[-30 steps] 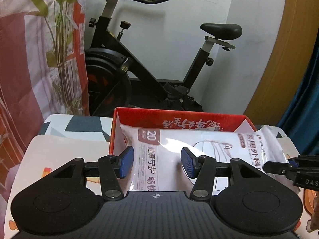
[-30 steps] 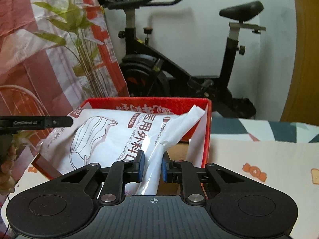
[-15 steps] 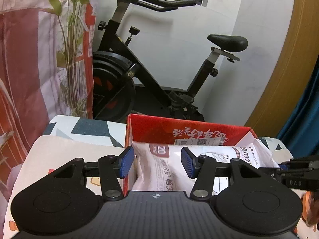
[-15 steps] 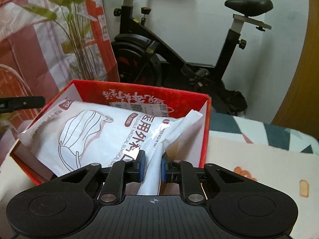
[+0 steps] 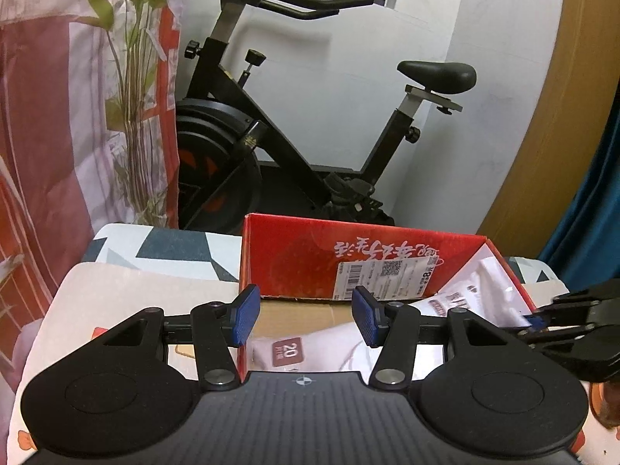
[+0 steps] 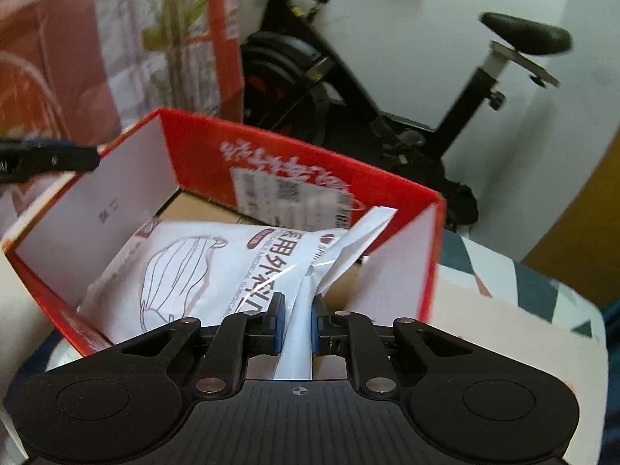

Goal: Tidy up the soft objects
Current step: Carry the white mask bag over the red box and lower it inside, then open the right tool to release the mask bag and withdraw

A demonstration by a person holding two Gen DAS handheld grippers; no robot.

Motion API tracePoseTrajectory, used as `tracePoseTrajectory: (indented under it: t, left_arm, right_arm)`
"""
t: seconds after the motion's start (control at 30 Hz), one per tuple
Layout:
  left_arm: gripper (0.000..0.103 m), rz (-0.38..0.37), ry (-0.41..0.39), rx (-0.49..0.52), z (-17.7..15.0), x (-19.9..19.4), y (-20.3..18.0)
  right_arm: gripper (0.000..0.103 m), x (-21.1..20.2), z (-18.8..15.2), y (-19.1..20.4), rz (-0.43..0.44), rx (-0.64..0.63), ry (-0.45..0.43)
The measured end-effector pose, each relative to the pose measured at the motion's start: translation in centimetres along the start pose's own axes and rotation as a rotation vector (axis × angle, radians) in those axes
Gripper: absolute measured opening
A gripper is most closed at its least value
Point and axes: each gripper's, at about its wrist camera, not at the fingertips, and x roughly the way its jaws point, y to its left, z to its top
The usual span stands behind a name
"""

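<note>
A black exercise bike (image 5: 294,147) stands behind the open red cardboard box (image 6: 294,162). The white plastic mask packet (image 6: 201,271) lies inside the box. The right tool (image 6: 297,323) pinches the packet's edge, its jaws narrow. The left tool (image 5: 306,312) hovers half open, empty, at the box's near wall.

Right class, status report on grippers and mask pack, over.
Left gripper open, empty. Right gripper shut on mask pack edge. Pack lies inside red box. Nothing in the way.

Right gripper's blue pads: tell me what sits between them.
In the right wrist view, the right gripper pinches the white plastic mask bag's edge.
</note>
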Motion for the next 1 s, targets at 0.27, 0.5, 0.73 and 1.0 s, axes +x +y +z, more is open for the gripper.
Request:
tracePoseTrajectory:
  t: [0.27,0.5,0.73,1.0]
  left_arm:
    - [0.055,-0.006,0.002,-0.014,-0.3,0.1,0.4]
    - [0.055,0.009,0.011,-0.008,-0.4,0.3,0.4]
    - [0.055,0.003,-0.002,-0.002,-0.5,-0.1,0.4]
    - [0.055,0.010,0.001,-0.001,-0.7,-0.1,0.4]
  right_arm:
    - [0.014,4.1,-0.1,1.4,-0.053,-0.094,0.136]
    - [0.057,2.6,-0.3,-0.7,-0.028,-0.036,0.090]
    - [0.048,-0.3,1.0,-2.3,0.056,-0.027,0.028]
    - [0.004,4.7,1.0,-0.6,0.059,-0.044,0.154]
